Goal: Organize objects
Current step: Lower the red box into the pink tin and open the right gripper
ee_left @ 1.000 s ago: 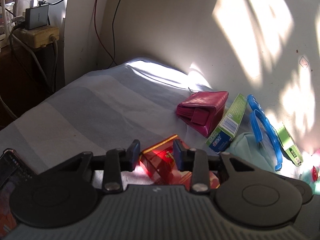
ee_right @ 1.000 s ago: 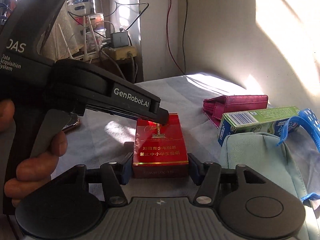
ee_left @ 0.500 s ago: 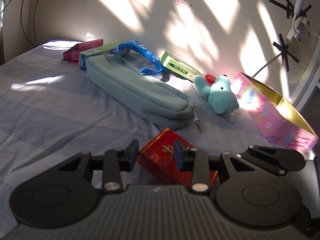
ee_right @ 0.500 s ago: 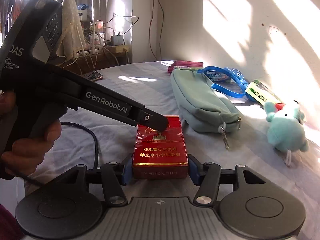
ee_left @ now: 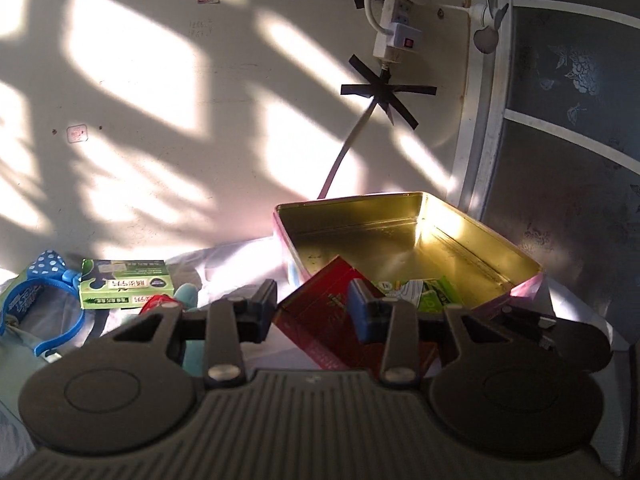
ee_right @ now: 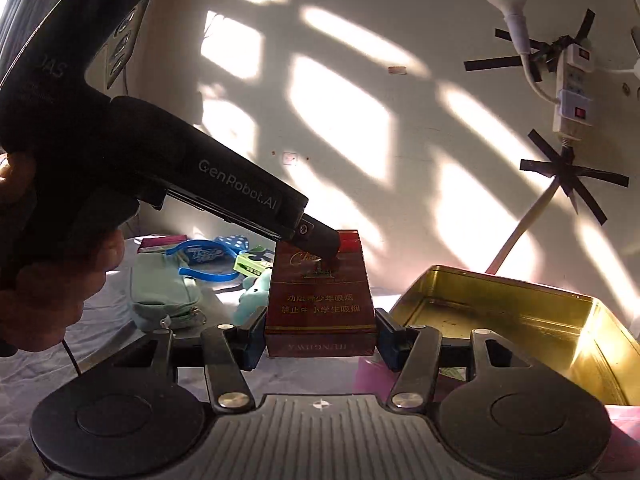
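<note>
Right gripper clamped red cigarette pack by its sides; left gripper jaws partly open — one finger on pack top, whether it gripped I couldn't tell. I'd swung both from wallet end of bed to gold-lined tin — pack now at tin's near rim, drop-off likely next. Tin held green-and-white packet, otherwise bare.

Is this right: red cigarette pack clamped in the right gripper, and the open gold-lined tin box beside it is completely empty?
Not quite. The red cigarette pack is clamped in the right gripper, but the open gold-lined tin box is not empty: the left wrist view shows green and white packets lying in its near corner.
</note>
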Demonstrator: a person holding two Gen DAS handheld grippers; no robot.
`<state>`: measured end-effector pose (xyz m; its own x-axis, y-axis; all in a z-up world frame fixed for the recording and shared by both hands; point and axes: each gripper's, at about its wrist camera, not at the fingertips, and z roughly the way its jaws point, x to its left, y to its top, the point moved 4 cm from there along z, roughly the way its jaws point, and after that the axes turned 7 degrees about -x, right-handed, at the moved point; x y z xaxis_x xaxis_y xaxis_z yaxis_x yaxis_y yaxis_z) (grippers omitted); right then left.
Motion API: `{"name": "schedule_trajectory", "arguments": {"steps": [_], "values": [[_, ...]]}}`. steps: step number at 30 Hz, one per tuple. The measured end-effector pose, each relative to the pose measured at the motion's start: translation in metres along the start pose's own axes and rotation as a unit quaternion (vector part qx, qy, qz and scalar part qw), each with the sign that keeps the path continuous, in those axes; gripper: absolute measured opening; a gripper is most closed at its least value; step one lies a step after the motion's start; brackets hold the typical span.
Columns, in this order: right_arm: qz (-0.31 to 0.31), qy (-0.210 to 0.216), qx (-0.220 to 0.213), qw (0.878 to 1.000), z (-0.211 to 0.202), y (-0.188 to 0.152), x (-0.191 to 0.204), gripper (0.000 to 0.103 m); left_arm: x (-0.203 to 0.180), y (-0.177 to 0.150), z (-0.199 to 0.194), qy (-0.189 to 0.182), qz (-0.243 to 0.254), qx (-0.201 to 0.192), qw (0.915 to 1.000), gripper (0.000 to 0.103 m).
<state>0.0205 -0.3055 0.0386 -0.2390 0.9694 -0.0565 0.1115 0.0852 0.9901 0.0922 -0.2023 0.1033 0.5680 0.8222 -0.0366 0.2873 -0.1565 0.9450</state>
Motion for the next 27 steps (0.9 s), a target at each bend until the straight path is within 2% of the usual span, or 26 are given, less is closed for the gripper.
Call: {"name": "schedule_trajectory", "arguments": {"steps": [4,9,15,16,17,18,23,27], "values": [[0.001,-0.066,0.011,0.998,0.006,-0.002,-0.047,0.054,-0.044,0.013,0.048,-0.028,0.009,0.004,0.9996,0.041],[0.001,-0.143,0.037,0.989,0.004,-0.016,-0.105,0.054,-0.093,0.012,0.094,-0.064,0.020,0.019,0.9976,0.042],[0.013,-0.239,0.063,0.969,-0.002,-0.043,-0.158,0.055,-0.115,-0.003,0.127,-0.048,0.016,0.040,0.9979,0.042],[0.014,-0.252,0.068,0.965,-0.002,-0.048,-0.164,0.058,-0.114,-0.007,0.128,-0.044,0.015,0.046,0.9979,0.042],[0.021,-0.259,0.069,0.963,-0.002,-0.051,-0.169,0.066,-0.112,-0.010,0.129,-0.041,0.015,0.050,0.9978,0.042],[0.031,-0.262,0.066,0.962,-0.005,-0.053,-0.172,0.069,-0.111,-0.014,0.129,-0.036,0.016,0.054,0.9978,0.042],[0.051,-0.263,0.045,0.962,-0.023,-0.054,-0.164,0.065,-0.100,-0.023,0.116,-0.017,0.011,0.065,0.9977,0.042],[0.066,-0.254,0.021,0.965,-0.037,-0.045,-0.149,0.065,-0.097,-0.025,0.093,0.000,0.019,0.057,0.9982,0.043]]}}
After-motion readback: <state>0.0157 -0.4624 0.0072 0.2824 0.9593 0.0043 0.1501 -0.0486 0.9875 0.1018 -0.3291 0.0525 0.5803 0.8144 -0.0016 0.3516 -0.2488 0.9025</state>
